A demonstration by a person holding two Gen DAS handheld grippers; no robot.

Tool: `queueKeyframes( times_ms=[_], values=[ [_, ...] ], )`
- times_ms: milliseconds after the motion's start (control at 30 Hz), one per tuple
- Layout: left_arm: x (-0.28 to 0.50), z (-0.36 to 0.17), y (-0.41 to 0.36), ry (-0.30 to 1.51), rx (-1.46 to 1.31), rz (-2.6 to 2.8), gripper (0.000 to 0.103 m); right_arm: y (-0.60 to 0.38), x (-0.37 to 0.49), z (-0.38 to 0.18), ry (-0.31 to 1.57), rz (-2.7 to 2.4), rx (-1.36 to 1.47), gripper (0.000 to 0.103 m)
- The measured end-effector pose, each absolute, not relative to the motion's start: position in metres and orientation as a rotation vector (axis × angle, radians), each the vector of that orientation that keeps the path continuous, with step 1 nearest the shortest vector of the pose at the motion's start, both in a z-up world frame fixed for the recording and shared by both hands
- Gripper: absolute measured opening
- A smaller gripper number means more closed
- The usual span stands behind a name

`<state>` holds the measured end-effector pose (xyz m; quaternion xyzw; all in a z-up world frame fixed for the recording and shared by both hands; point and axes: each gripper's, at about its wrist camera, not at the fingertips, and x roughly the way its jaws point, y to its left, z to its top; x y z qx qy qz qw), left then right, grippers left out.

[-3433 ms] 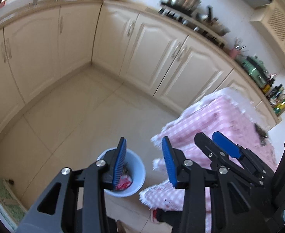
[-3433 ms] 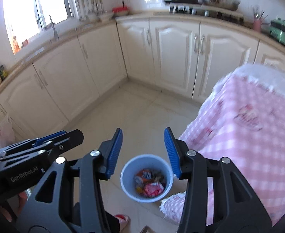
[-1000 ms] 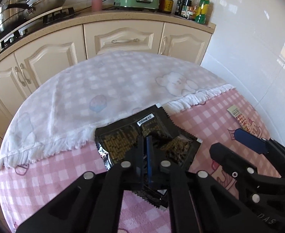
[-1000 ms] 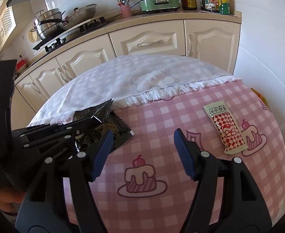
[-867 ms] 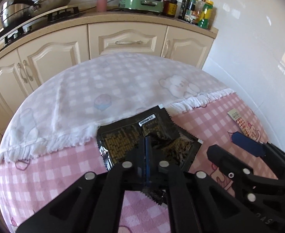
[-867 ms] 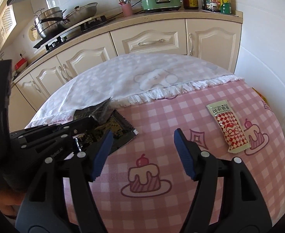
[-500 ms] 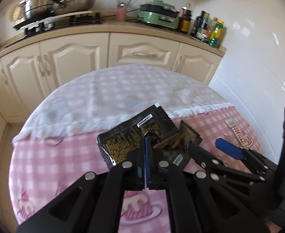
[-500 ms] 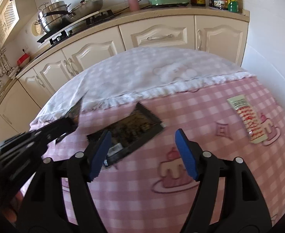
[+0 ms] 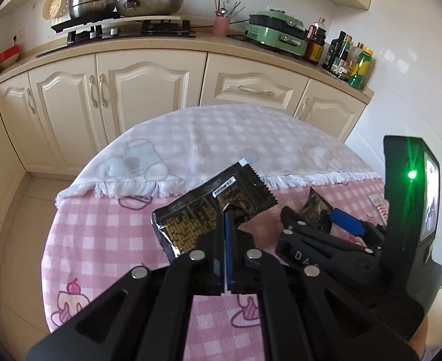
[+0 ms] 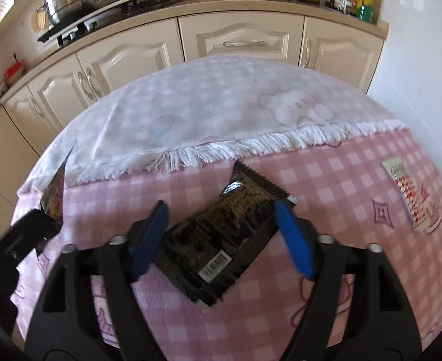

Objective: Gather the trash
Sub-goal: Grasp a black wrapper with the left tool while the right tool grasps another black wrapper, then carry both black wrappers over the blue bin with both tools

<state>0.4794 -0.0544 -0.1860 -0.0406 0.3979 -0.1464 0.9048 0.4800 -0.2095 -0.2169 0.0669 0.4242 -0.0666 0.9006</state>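
Letters "DA" in white — on the right gripper (image 9: 326, 225); wrapper print unreadable.

Our left gripper (image 9: 227, 219) has its fingers (image 9: 228, 240) pressed together on a black and gold snack wrapper (image 9: 213, 207), lifted clear of the tabletop (image 9: 100, 240) with its pink checked cloth. To the right we see our right gripper (image 9: 329, 225) low over the cloth, a second dark wrapper (image 9: 314, 207) between its fingers. Beyond stand cream cabinets (image 9: 142, 90) and a green electric cooker (image 9: 276, 31).
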Motion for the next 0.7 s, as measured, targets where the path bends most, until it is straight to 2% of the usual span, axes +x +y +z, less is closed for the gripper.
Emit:
queueKeyframes(
  times_ms=[100,300,500,700],
  values=[
    [0.481,-0.186,-0.050,0.826,-0.095,-0.307,0.000,-0.211,0.479,-0.215,0.871,-0.123,0.105,0.034],
    [0.479,-0.185,-0.040,0.831,-0.129,-0.313,0.000,-0.224,0.469,-0.210,0.864,-0.052,0.157,0.015],
    [0.466,-0.177,-0.029,0.822,-0.152,-0.317,0.000,-0.218,0.450,-0.204,0.853,0.005,0.191,0.007],
    [0.443,-0.165,-0.014,0.799,-0.164,-0.310,0.000,-0.199,0.426,-0.184,0.816,0.065,0.183,0.005]
  ],
)
